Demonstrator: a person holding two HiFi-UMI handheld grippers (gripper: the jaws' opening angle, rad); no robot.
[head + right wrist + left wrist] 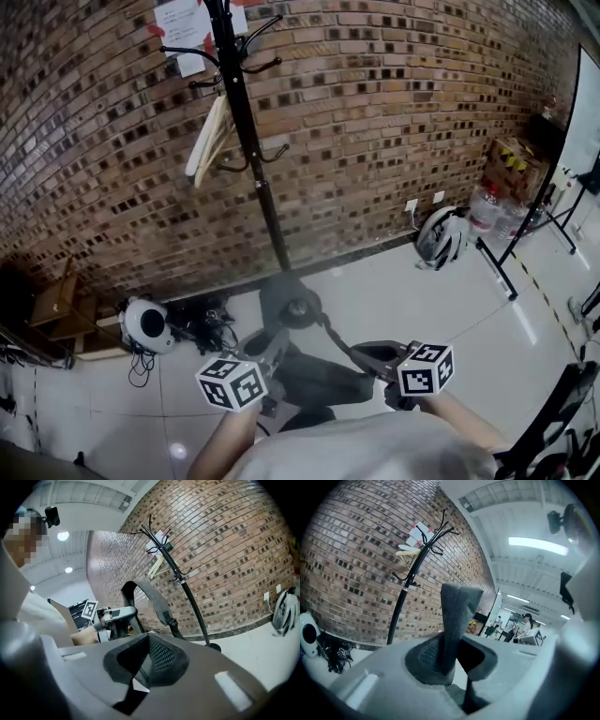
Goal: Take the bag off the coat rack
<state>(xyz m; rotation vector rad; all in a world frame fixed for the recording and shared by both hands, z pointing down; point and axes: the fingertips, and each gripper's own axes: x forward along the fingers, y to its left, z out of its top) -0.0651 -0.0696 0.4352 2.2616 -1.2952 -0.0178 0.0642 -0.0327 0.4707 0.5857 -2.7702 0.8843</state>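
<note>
The left gripper (450,654) has its jaws nearly together, pinched on the grey strap (457,616) that stands up between them. The right gripper (145,660) looks drawn closed too (I can't make out anything in it). The coat rack (251,150) stands against the brick wall. The bag (314,380) hangs low between the grippers, well apart from the hooks. The lift-off looks done. Next, I'd guess, is carrying it clear without loosening that pinch.

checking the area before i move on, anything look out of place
A white helmet lies on the floor by the brick wall, and a tangle of black cables sits loose on the floor near the coat rack.
</note>
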